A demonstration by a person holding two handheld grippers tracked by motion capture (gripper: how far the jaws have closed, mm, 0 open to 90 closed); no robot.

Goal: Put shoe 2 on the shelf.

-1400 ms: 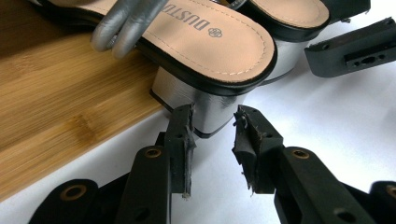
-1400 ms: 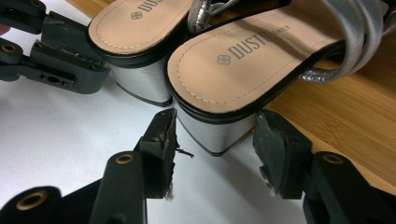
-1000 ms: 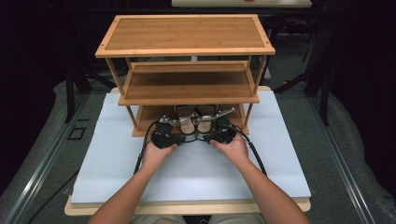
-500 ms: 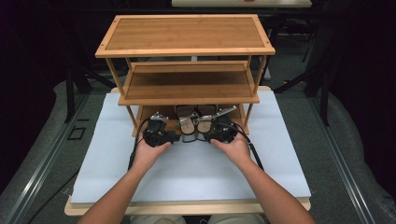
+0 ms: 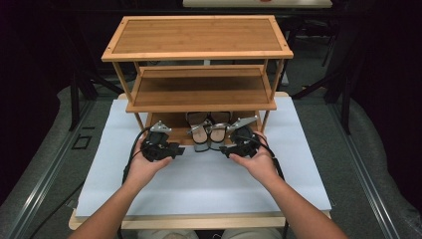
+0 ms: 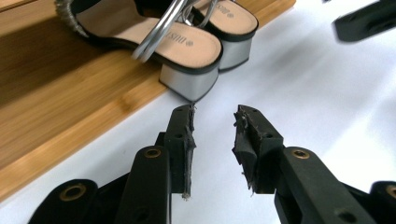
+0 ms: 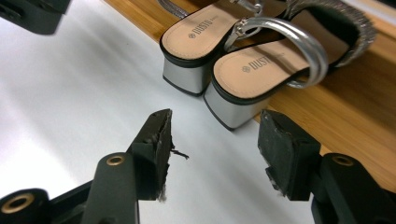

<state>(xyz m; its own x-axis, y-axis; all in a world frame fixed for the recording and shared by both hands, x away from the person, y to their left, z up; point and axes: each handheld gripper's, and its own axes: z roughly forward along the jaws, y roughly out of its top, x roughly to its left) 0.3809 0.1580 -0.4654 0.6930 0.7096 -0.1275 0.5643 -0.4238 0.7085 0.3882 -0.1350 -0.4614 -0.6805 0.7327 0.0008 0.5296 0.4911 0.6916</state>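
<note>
At the front edge of the bottom shelf (image 5: 164,130), both grippers sit low on the white mat (image 5: 199,179) with nothing between their pads. Left gripper (image 6: 214,128): jaws parted by a modest gap, tips just short of the block heel of the nearer sandal (image 6: 154,44); no contact visible. Right gripper (image 7: 214,140): jaws spread wider, aimed at the heel of the other sandal (image 7: 261,70), likewise short of it. From the high view, the left gripper (image 5: 164,148) and right gripper (image 5: 238,145) flank the pair (image 5: 208,130), one to each side. The sandals lie side by side, heels overhanging the shelf's front edge toward the person, toes back under the rack (image 5: 199,50). Judgement: approach done, grasp not yet made; what remains is closing on each heel, then lifting or drawing the pair out. Middle and top shelves are bare.
</note>
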